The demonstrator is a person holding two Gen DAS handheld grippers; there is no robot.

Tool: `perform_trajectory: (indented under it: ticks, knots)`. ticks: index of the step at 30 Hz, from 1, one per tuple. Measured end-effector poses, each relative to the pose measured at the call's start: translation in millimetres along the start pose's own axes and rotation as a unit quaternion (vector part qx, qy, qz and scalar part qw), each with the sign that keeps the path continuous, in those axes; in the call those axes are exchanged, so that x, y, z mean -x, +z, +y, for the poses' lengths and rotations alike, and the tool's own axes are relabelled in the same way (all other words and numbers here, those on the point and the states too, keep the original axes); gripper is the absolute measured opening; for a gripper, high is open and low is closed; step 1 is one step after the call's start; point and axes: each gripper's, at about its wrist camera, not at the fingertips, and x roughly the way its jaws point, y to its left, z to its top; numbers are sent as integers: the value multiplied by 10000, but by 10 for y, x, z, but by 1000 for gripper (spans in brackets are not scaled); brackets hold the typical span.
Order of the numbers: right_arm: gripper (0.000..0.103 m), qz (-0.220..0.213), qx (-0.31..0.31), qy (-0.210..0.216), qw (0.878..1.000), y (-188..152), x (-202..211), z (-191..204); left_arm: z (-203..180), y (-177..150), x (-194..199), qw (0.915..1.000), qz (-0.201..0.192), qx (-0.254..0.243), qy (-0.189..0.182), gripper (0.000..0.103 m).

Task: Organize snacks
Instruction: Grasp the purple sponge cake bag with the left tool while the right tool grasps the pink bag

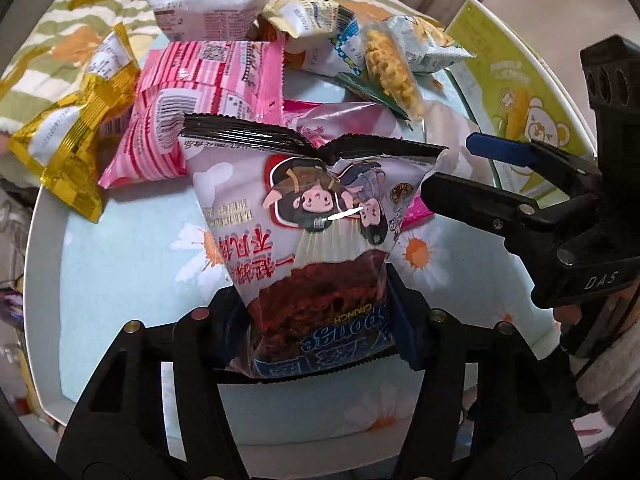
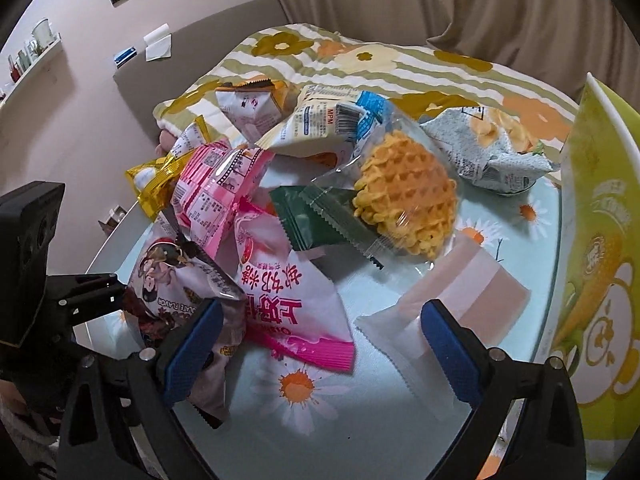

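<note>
Left gripper [image 1: 320, 320] pinches the cartoon-pig snack bag [image 1: 316, 216] at lower centre; right gripper [image 2: 320, 344] spread wide over the pale wrapper [image 2: 436, 312]

Right gripper [image 2: 320, 348] jaws gape over bare daisy tabletop [image 2: 360, 420], so it's clear between them. Pale pink packet [image 2: 460, 292] lies just ahead, yellow-green box [image 2: 592, 280] walls off the right, and the heaped snack pile [image 2: 248, 184] crowds ahead-left.

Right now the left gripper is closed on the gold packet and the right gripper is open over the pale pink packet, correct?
Not quite. The left gripper is closed on the pig cartoon packet, as the left wrist view shows; the gold packet lies untouched. The right gripper is open over the pale pink packet.
</note>
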Motion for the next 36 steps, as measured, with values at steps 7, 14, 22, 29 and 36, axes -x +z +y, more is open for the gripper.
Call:
perform_trajectory:
  ticks: [7,14,22,29,36]
  knots:
    - [99,36,8,114,9999,-25,-63,26,143,0,105,9994,-73,125,299,55]
    - [93,45,296,134,9995,65,-242,180,279,-39,212,9986,-125,219,472,55]
    - [85,260,507,68,9983,142,-515,306,445,-71,340,9977,-214,320,564,55]
    - [58,329,627,-35,9975,104,-625,374,502,-93,372,9975,-221,374,556,55]
    - [45,351,500,-124,9981,-30,-455,418,483,-87,461,9976,-280,355,532,55]
